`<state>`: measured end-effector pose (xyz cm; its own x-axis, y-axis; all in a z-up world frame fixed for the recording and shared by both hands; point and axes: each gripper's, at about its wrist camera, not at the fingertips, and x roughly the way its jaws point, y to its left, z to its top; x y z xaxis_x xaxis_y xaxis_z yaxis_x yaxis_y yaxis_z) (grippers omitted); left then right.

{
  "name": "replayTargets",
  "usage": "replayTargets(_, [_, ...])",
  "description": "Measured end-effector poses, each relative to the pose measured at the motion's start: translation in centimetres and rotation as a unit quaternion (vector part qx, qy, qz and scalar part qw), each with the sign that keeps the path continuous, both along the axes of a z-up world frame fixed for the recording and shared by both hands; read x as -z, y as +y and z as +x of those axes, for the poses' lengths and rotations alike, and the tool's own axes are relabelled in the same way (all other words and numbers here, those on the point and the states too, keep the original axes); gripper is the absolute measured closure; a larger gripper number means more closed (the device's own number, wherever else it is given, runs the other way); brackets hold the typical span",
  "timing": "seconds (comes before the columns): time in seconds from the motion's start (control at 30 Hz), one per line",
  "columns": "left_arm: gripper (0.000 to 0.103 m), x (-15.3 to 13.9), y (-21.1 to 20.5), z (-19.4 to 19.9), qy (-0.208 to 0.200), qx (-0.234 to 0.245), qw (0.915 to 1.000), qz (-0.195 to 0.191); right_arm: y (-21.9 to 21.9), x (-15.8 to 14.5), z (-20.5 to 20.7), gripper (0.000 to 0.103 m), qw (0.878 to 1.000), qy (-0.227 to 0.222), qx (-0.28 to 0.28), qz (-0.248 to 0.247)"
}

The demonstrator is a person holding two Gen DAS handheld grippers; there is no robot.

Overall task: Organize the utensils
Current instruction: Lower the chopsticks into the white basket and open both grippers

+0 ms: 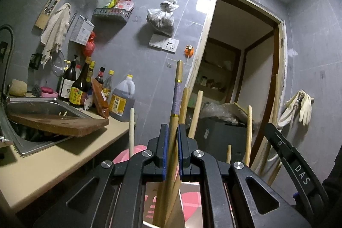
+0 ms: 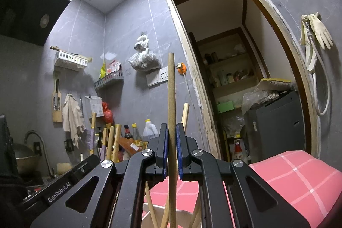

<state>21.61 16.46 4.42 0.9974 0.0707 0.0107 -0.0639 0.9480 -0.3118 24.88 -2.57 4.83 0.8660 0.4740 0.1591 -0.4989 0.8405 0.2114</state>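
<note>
My left gripper is shut on an upright chopstick with a purple patterned band and gold rings. A plain wooden stick stands close behind it. Several other wooden chopsticks rise around it from a pink container below. My right gripper is shut on a plain wooden chopstick that also stands upright. More sticks cross beneath its jaws. The left gripper's body shows at lower left in the right wrist view, with the banded chopstick above it.
A steel sink with a wooden cutting board across it sits left on the beige counter. Sauce and oil bottles line the wall. An open doorway and hanging rubber gloves are right. Pink checked fabric lies nearby.
</note>
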Motion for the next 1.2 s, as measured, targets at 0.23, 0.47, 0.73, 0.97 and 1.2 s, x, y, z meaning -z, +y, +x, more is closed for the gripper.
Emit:
replayTargets(0.23, [0.098,0.4,-0.1,0.1,0.021,0.008,0.9997,-0.002,0.1,0.1,0.0,0.097,1.0,0.009,-0.001,-0.005])
replayTargets(0.47, [0.095,0.5,-0.1,-0.1,0.03,0.02,0.9993,-0.001,0.1,0.0,-0.2,0.095,1.0,0.01,-0.001,-0.007])
replayTargets(0.73, [0.09,0.6,-0.1,-0.4,0.031,0.025,0.9992,-0.006,-0.3,-0.1,-0.5,0.084,1.0,0.007,0.002,-0.003])
replayTargets(0.97, [0.08,0.4,-0.2,-0.7,0.033,0.024,0.9992,-0.004,-1.0,-0.4,-1.0,0.079,1.0,0.009,0.004,-0.002])
replayTargets(1.2, [0.072,-0.3,-0.9,-1.1,0.047,0.026,0.9986,0.001,-2.0,-1.1,-1.5,0.074,1.0,0.013,0.007,-0.015])
